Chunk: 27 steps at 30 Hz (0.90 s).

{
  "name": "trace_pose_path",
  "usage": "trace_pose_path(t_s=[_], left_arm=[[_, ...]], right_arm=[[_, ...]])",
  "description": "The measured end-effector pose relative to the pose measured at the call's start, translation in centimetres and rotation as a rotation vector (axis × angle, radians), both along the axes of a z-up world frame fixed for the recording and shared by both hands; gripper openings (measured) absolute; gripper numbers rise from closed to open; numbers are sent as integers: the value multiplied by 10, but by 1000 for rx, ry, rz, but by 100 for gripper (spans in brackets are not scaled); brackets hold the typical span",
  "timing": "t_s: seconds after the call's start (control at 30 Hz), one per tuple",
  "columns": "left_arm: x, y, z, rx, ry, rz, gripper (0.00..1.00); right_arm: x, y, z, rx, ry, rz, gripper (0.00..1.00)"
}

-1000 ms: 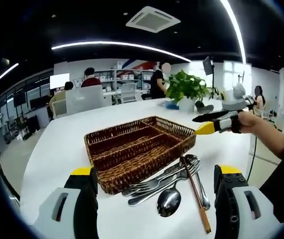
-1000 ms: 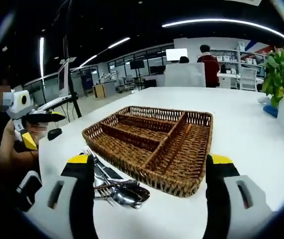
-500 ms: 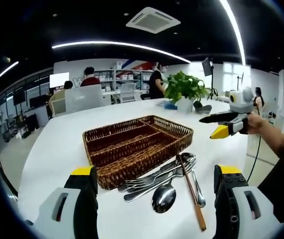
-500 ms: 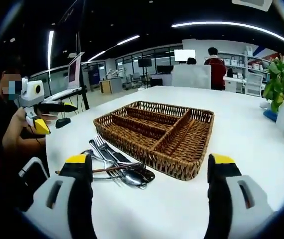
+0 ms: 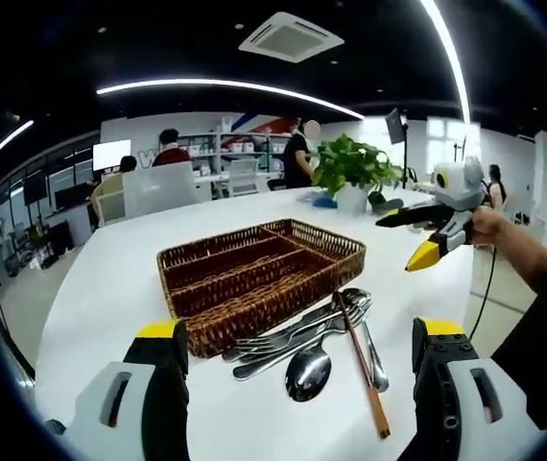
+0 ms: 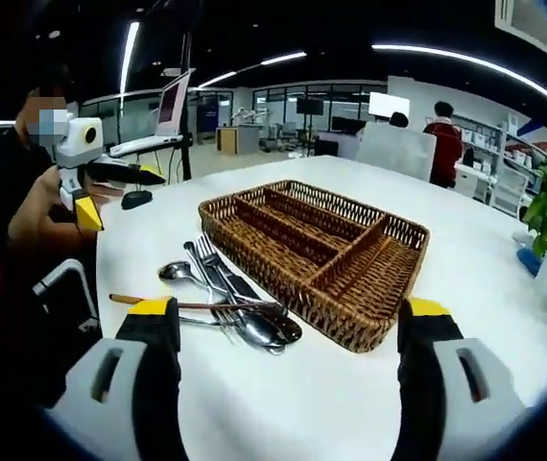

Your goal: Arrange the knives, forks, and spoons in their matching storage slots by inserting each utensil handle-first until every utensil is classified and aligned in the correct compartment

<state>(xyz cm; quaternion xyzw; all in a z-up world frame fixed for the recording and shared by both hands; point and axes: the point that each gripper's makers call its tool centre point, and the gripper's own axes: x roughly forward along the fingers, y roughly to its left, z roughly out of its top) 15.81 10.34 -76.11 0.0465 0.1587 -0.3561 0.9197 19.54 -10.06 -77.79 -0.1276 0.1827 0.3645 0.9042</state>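
On white table (image 5: 110,288), utensil pile (image 5: 317,336) beside wicker tray (image 5: 254,274); both grippers (image 5: 297,370) (image 6: 288,360) wide open, empty, above table.

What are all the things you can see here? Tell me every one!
wicker basket: one, brown, with compartments that hold nothing, in the middle of the table
utensil pile: one heap of silver forks and spoons, exact number unclear, on the table beside the basket
wooden-handled utensil: one, brown, lying across the pile
table: one, white, under everything
potted plant: one, green in a white pot, at the far table edge
people: a few, in the background office
left gripper: one, yellow-tipped, jaws apart, holding nothing
right gripper: one, yellow-tipped, jaws apart, holding nothing
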Motion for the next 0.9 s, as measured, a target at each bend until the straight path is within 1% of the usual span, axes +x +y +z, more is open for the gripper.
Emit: trace_pose_path(t_s=[0.07, 0.13, 0.17, 0.23, 0.3, 0.33, 0.37, 0.43, 0.53, 0.67, 0.73, 0.8, 0.83, 0.9], left_arm=[[-1, 0, -1, 6, 3, -3, 99], [-2, -1, -1, 9, 4, -8, 99], [-2, 0, -1, 9, 5, -7, 99], [-3, 0, -1, 11, 3, -8, 99], [-3, 1, 1, 11, -1, -8, 99], [-3, 1, 1, 11, -1, -8, 99], [-4, 1, 1, 10, -3, -9, 99], [-4, 1, 1, 13, -4, -12, 99], [-5, 1, 0, 17, -1, -15, 99], [-6, 1, 0, 18, -1, -17, 99], [-6, 2, 1, 17, -3, -14, 99], [-5, 3, 2, 18, -4, -13, 99], [-5, 3, 2, 20, -5, -11, 99], [-5, 4, 2, 21, -6, -9, 99]], right_arm=[[-1, 5, 1, -9, -5, 43, 92], [-1, 10, 3, -15, -10, 65, 89], [-1, 16, 4, -30, -26, 105, 88], [-4, 22, 3, -54, -27, 161, 86], [-7, 32, 5, -78, -40, 240, 81], [-7, 33, 4, -84, -40, 250, 78], [-8, 37, 4, -106, -42, 288, 77], [-11, 44, 5, -107, -37, 329, 75], [-13, 53, 6, -152, -54, 403, 74], [-16, 62, 1, -194, -35, 483, 70], [-20, 67, -5, -224, -21, 548, 66], [-20, 71, -8, -227, -8, 576, 64], [-22, 73, -12, -241, 1, 611, 63], [-23, 76, -18, -267, 17, 660, 58]])
